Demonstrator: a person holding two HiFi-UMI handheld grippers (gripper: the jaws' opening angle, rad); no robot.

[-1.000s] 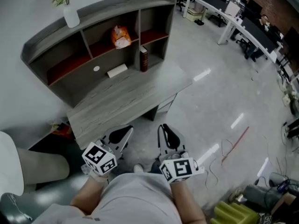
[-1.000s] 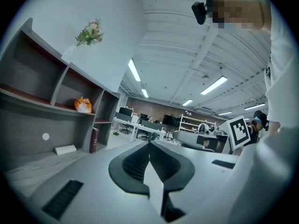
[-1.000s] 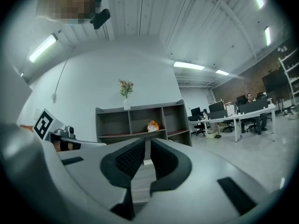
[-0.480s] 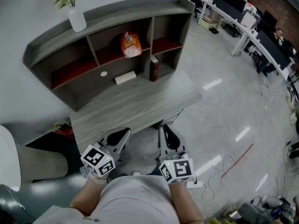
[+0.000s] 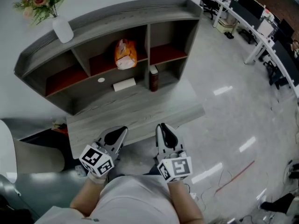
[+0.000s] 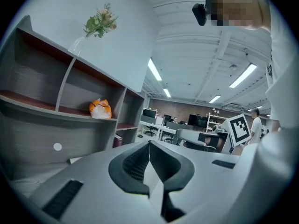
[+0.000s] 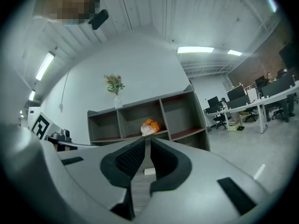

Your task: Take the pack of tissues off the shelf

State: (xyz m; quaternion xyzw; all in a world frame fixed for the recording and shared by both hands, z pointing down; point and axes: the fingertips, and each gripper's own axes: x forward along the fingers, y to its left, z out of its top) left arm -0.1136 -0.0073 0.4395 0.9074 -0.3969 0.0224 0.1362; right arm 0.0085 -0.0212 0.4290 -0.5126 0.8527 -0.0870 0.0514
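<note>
Centrally, crinkly orange pack (image 5: 124, 54) (tissues, perhaps), on grey woodgrain shelf (image 5: 117, 14)

No text, label or number is readable; print on the orange packet (image 5: 124, 53) is blurred.

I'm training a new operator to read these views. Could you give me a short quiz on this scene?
1. True or false: the orange pack lies in the middle compartment of the shelf, on its upper level.
2. What stands on top of the shelf? A) a vase of flowers B) a lamp C) a kettle
3. Short answer: does the left gripper or the right gripper hold anything?
Key: 1 true; 2 A; 3 no, nothing sits between either pair of jaws.
</note>
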